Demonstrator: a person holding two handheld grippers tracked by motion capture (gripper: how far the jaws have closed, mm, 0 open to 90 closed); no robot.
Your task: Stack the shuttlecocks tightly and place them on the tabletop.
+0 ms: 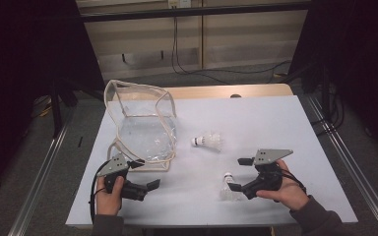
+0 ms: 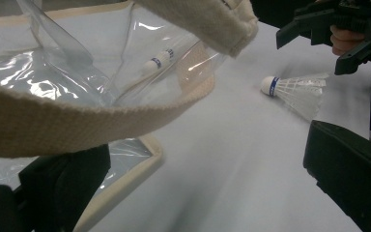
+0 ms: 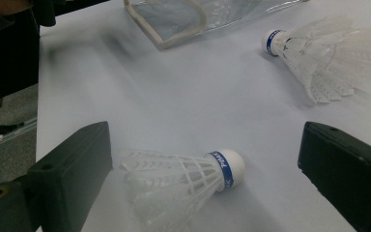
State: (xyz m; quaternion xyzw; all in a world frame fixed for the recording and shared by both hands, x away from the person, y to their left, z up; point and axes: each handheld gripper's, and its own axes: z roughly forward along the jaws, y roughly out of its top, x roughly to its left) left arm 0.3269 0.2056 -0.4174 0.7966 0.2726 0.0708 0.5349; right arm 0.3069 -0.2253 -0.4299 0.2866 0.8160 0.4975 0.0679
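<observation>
Two black grippers work near a see-through bag and two white shuttlecocks on a big white table.

The flat white table (image 1: 275, 128) fills the middle of the high view. The clear plastic bag with cream cloth edges (image 1: 142, 123) stands left of the middle, its mouth open. The left gripper (image 1: 145, 174) sits at the lower left, jaws wide apart, one jaw under the bag's cream strap (image 2: 77, 125). The right gripper (image 1: 238, 173) sits at the lower right, jaws wide apart, holding nothing. The near white feather shuttlecock (image 3: 183, 181) lies on its side between those jaws, touching neither. The far white shuttlecock (image 1: 207, 141) lies just right of the bag.
</observation>
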